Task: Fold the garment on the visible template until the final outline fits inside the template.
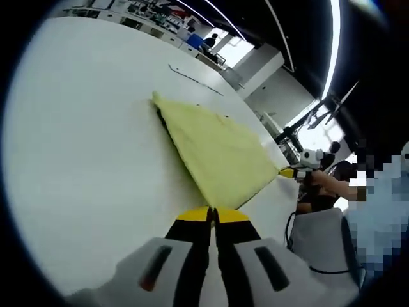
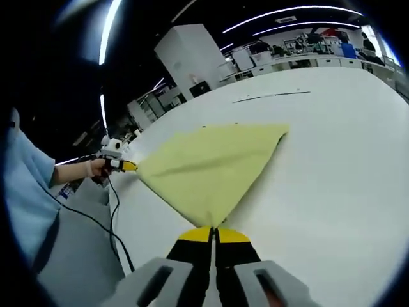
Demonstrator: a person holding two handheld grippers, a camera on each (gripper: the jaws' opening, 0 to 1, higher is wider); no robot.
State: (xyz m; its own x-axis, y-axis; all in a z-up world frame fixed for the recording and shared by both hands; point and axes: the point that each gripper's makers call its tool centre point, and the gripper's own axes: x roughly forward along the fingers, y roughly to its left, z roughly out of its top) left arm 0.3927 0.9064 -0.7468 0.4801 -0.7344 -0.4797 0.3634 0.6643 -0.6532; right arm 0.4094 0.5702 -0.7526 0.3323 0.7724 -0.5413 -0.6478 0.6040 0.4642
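Garment: a pale yellow folded cloth garment (image 1: 220, 153) lies flat on a broad white table (image 1: 83, 147), spread as a long wedge that narrows to a point at its far end in the left gripper view. In the right gripper view the same garment (image 2: 208, 166) fans out from the near jaws towards a corner on the far right.

Left gripper: the left gripper (image 1: 213, 215) has yellow-tipped black jaws pressed together with no gap, pinching the near corner of the garment. It also appears in the right gripper view (image 2: 130, 166) at the left edge of the cloth, held by a person's hand (image 2: 96, 167), its yellow tip on the cloth corner.

Right gripper: the right gripper (image 2: 213, 235) has its yellow-tipped jaws closed tight on the nearest corner of the garment. In the left gripper view it shows at the right (image 1: 287, 171), its yellow tip touching another cloth corner.

Template: thin dark line marks (image 1: 192, 77) run on the table beyond the garment's far tip; in the right gripper view similar marks (image 2: 271, 96) lie past the cloth. Small dark dots sit just beside the cloth's far edge.

Writing: no readable brand, label or lettering can be made out.

Person: a light blue sleeve (image 2: 25, 185) shows at the left of the right gripper view, with a black cable (image 2: 112, 220) hanging below the hand.
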